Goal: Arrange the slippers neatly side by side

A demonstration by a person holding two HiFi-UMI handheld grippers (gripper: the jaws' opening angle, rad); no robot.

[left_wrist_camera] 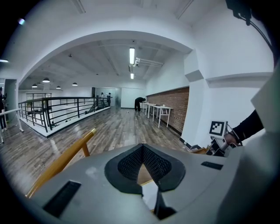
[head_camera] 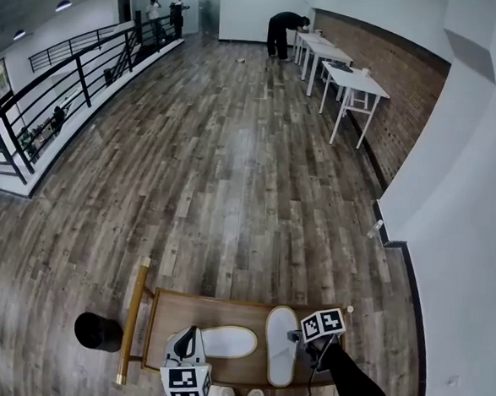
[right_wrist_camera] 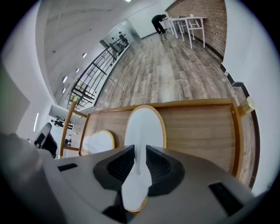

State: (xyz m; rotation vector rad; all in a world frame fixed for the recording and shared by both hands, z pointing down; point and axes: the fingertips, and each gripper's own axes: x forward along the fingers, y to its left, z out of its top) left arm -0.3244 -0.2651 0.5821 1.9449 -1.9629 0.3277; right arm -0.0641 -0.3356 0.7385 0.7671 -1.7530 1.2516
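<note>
**A:** In the head view we look down on a low wooden table with a raised rim (head_camera: 173,302), standing on a grey-brown plank floor (head_camera: 224,174). What lies on it?

**B:** We see two flat white slippers with tan edges. The crosswise slipper (head_camera: 229,341) lies across the table on our left. The lengthwise slipper (head_camera: 280,356) points away from us on our right. A narrow strip of wood shows between them, so they are near each other but apart, and at a right angle.

**A:** And our tongs?

**B:** Our left gripper (head_camera: 192,337) sits over the left end of the crosswise slipper. Our right gripper (head_camera: 296,335) hangs at the right edge of the lengthwise slipper. A yellow wooden bar (head_camera: 133,320) runs along the table's left side, and a round black drum (head_camera: 97,331) stands on the floor beyond it.

**A:** What does the left gripper view give us?

**B:** Its jaws are closed, with the tips meeting. Through the small gap beneath the tips we see wood and a patch of white. We cannot make out whether anything is pinched there.

**A:** And the right gripper view?

**B:** There the jaws stand a little apart. The lengthwise slipper runs under them and its white fills the slot between them, but we see no pad pressing on it. The crosswise slipper lies further left on the same table.
</note>
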